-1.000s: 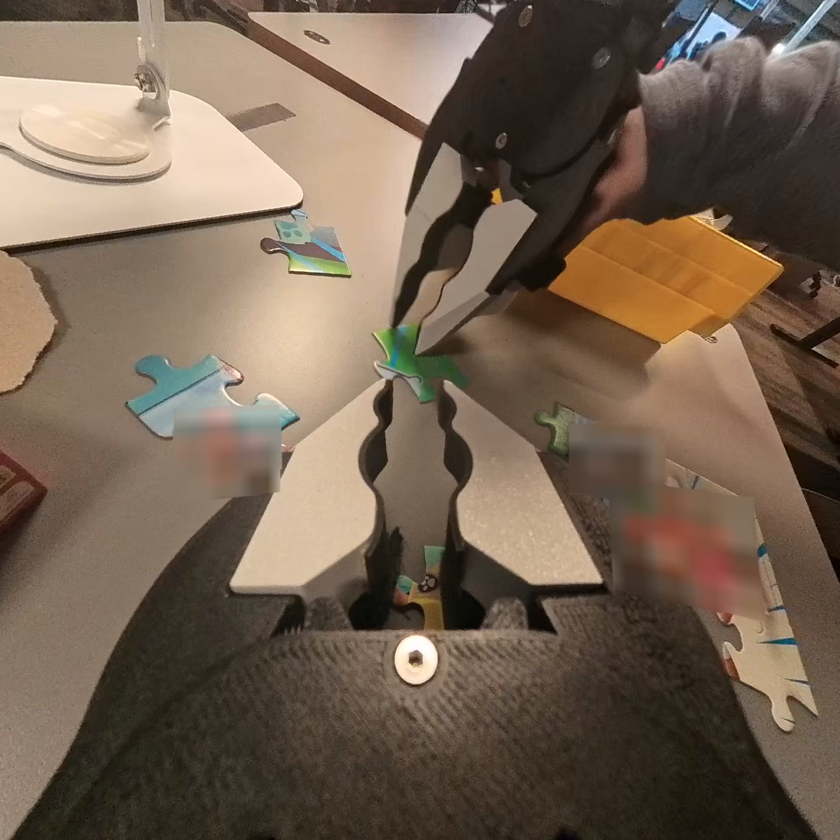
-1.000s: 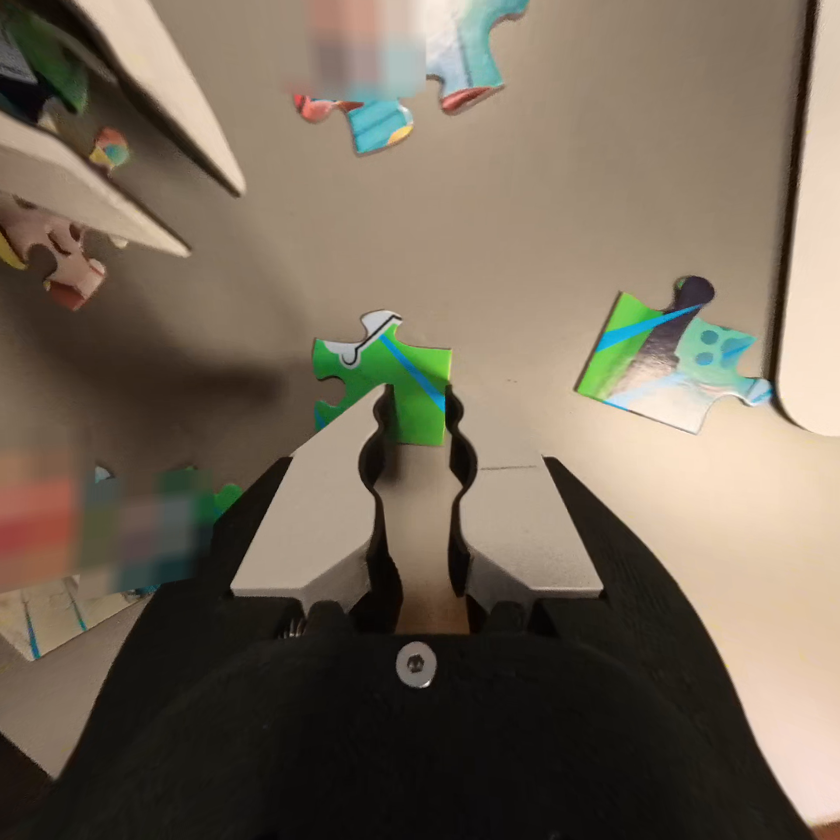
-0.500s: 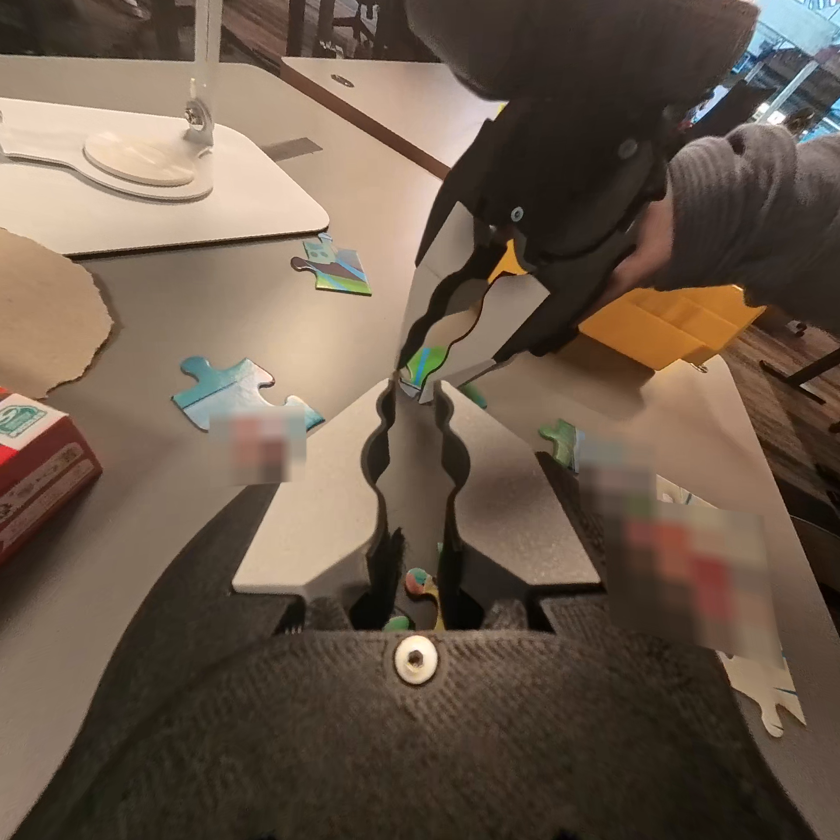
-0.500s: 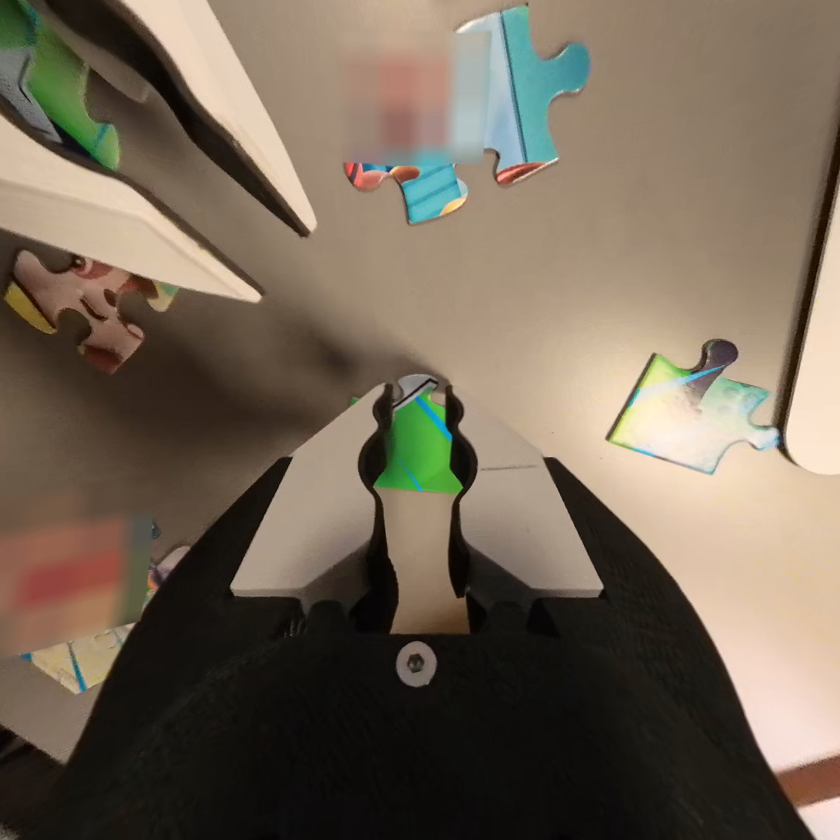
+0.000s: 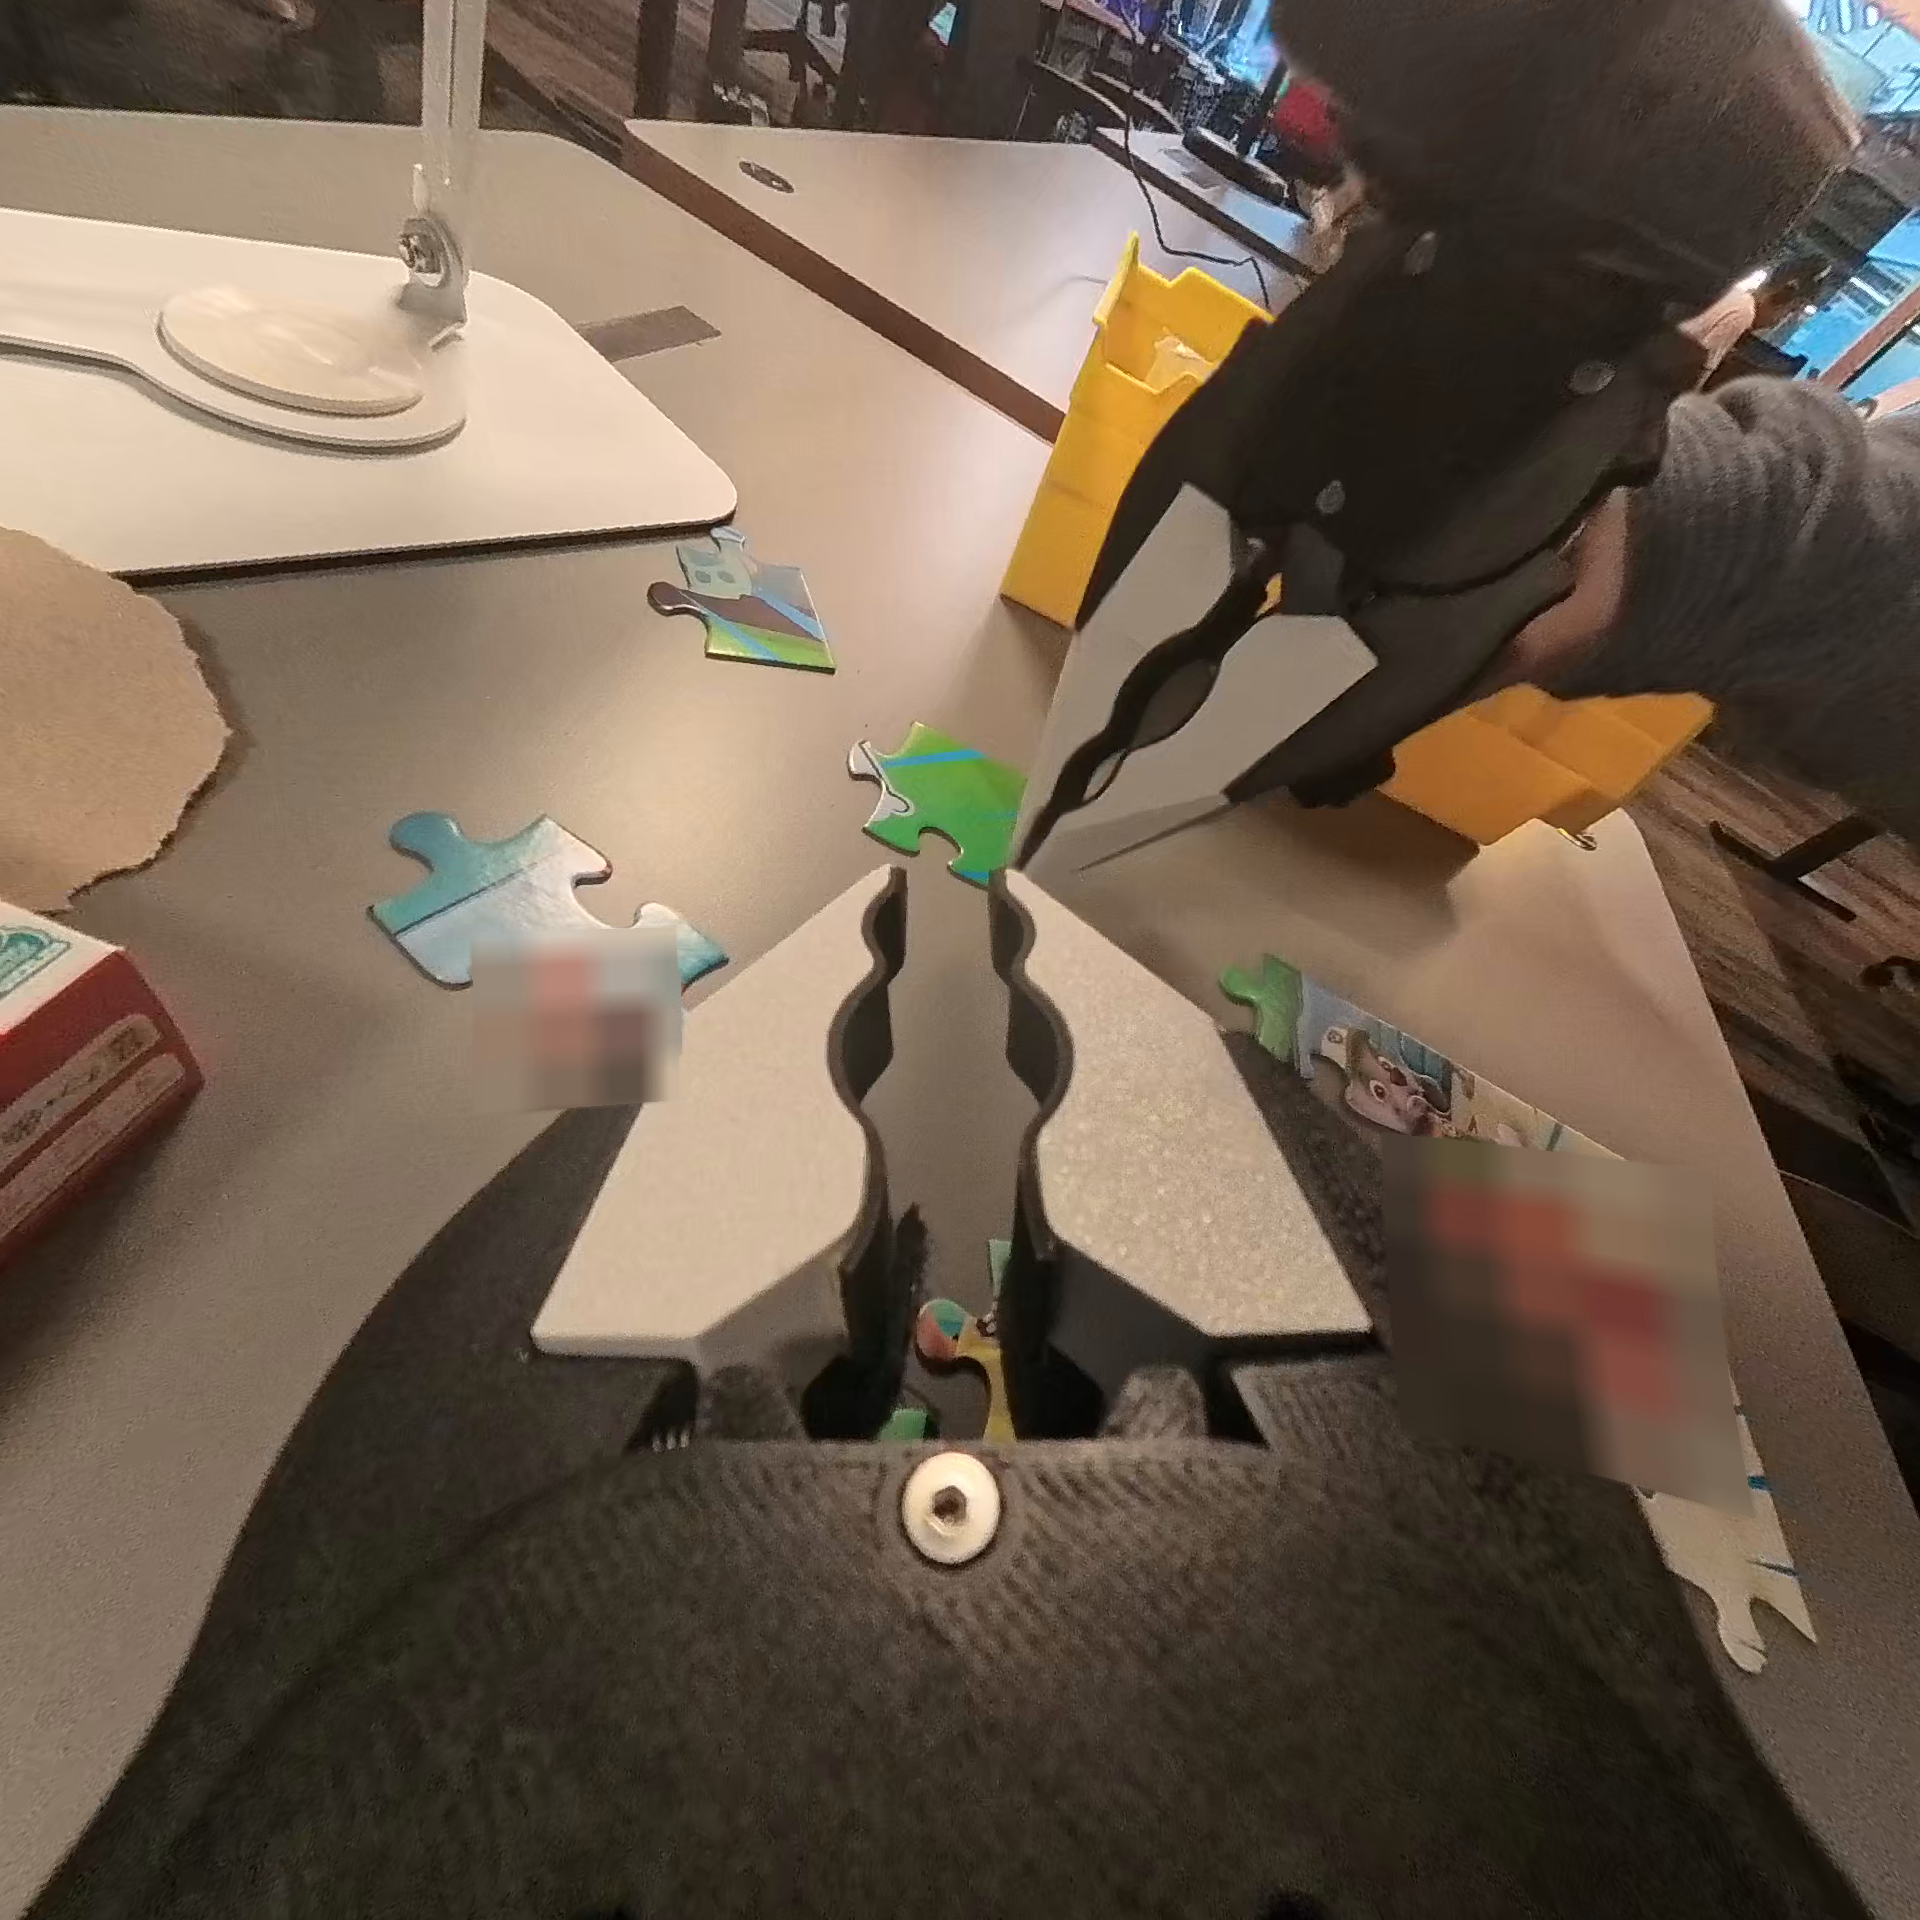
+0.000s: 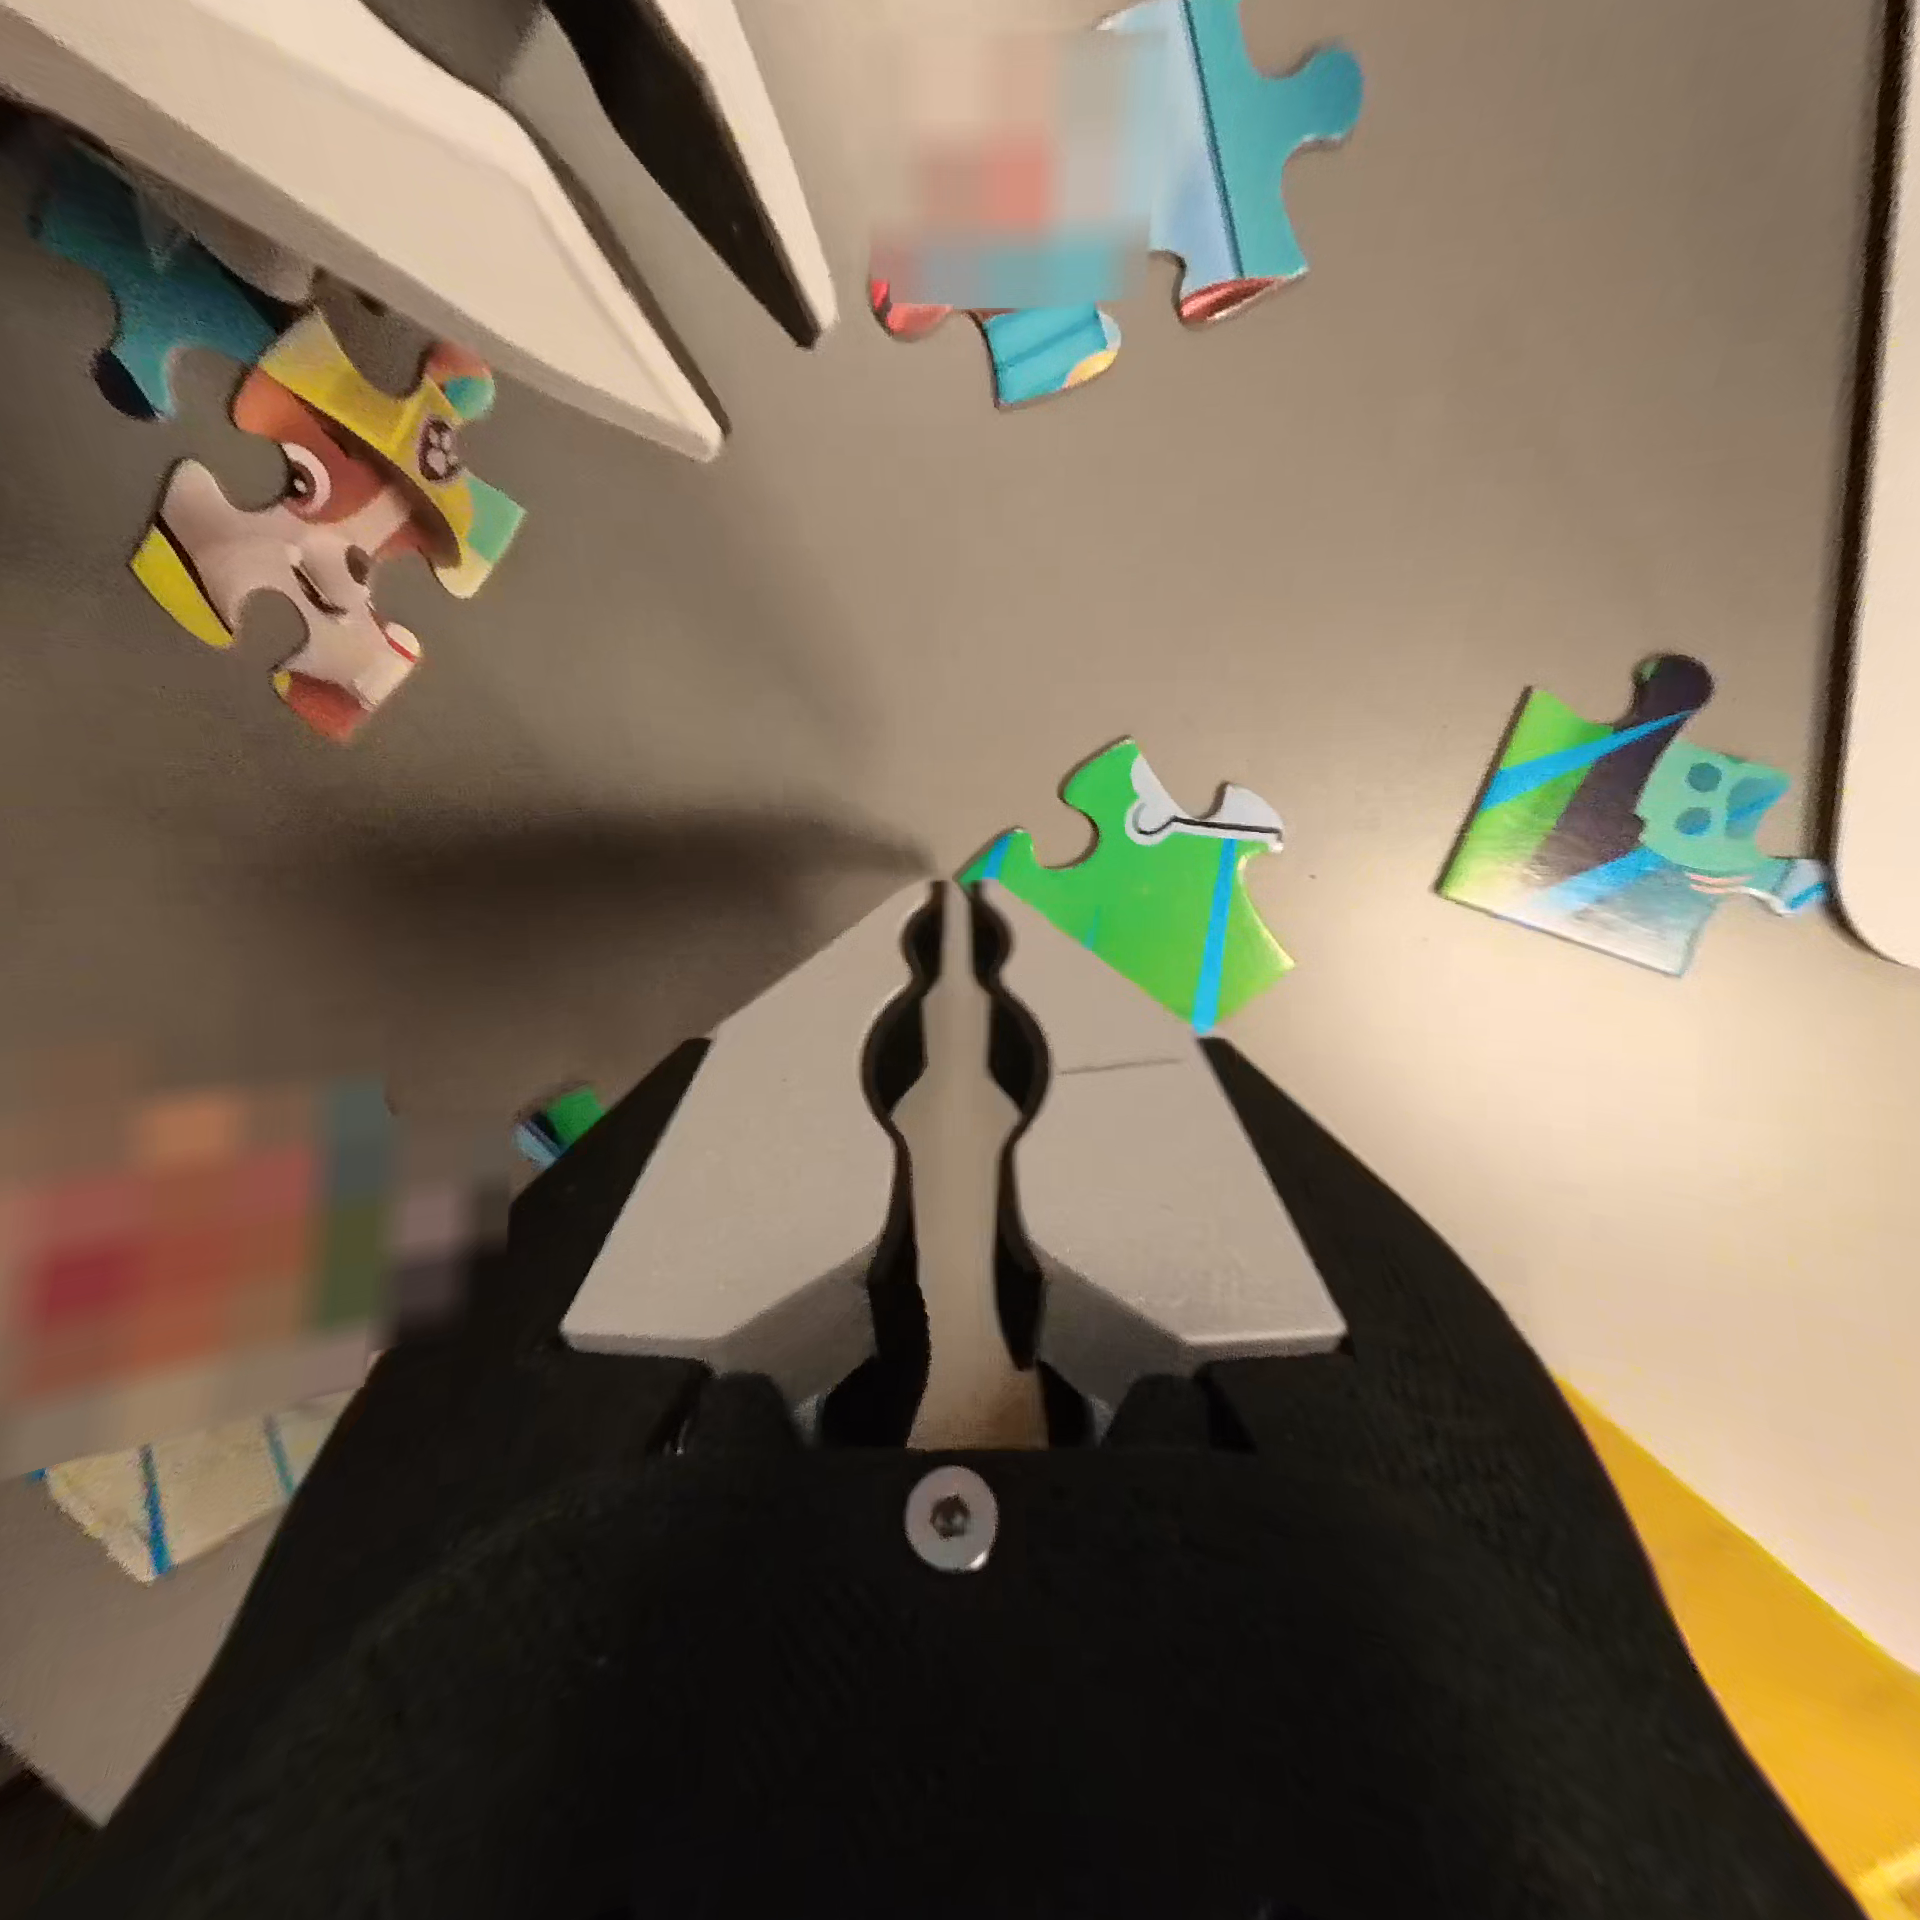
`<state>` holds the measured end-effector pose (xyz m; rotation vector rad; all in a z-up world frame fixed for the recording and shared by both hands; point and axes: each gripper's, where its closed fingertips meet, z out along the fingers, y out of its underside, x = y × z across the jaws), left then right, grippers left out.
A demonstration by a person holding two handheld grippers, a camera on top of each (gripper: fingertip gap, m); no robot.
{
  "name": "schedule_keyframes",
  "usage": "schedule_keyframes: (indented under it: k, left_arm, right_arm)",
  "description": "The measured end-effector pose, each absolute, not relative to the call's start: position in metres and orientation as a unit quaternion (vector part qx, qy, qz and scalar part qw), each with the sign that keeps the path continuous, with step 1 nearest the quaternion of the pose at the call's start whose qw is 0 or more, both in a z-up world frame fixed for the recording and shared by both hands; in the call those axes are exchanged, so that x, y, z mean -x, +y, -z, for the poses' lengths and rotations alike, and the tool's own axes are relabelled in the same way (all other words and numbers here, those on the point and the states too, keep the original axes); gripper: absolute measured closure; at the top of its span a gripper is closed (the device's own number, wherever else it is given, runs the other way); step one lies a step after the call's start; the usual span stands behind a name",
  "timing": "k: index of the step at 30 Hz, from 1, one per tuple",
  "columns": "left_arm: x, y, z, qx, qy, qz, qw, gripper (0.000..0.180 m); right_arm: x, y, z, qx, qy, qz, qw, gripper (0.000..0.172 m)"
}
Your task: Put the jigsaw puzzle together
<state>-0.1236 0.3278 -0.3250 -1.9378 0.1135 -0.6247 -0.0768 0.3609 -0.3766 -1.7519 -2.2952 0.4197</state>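
Note:
A green puzzle piece (image 6: pixel 1153 914) with a blue stripe lies flat on the grey table (image 6: pixel 1039 571). My right gripper (image 6: pixel 958 894) is shut with its tips on the table. The piece lies just right of the tips, its corner at my right fingertip (image 6: pixel 997 925), and none of it sits between the pads. The left wrist view shows the same: the piece (image 5: pixel 951 795) lies beside the right gripper's (image 5: pixel 1029 857) closed tips. My left gripper (image 5: pixel 945 878) is open and empty, hovering close by above a cartoon dog piece (image 6: pixel 332 520).
Loose pieces lie about: a blue one (image 5: pixel 488 894) at left and a green and dark one (image 5: pixel 753 613) farther back. A joined puzzle section (image 5: pixel 1382 1070) lies at right. Yellow bins (image 5: pixel 1122 416), a white lamp base (image 5: pixel 312 416), a red box (image 5: pixel 73 1070) and brown paper (image 5: pixel 94 707) ring the area. Some 8 cm of space lies between my two pairs of fingers.
My right gripper's fingers came together. The green piece that stood between them half a second ago now lies turned beside them, outside the pads. My left gripper drew back slightly.

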Motion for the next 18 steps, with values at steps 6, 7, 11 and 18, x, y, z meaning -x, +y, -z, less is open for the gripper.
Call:
schedule_keyframes:
  k: [6,7,11,18]
  left_arm:
    - [0.120,0.328,0.328,0.814,0.054,0.260,0.517,0.166]
    - [0.119,0.328,0.329,0.814,0.055,0.259,0.516,0.166]
    - [0.121,0.328,0.329,0.816,0.055,0.256,0.516,0.166]
    - [0.125,0.328,0.331,0.818,0.052,0.254,0.514,0.166]
  right_arm:
    - [0.071,0.378,0.379,0.474,-0.874,-0.082,0.076,0.093]
    - [0.071,0.381,0.380,0.459,-0.884,-0.066,0.060,0.093]
    - [0.074,0.398,0.389,0.409,-0.912,0.002,0.022,0.095]
    - [0.079,0.404,0.390,0.398,-0.918,0.004,-0.004,0.106]
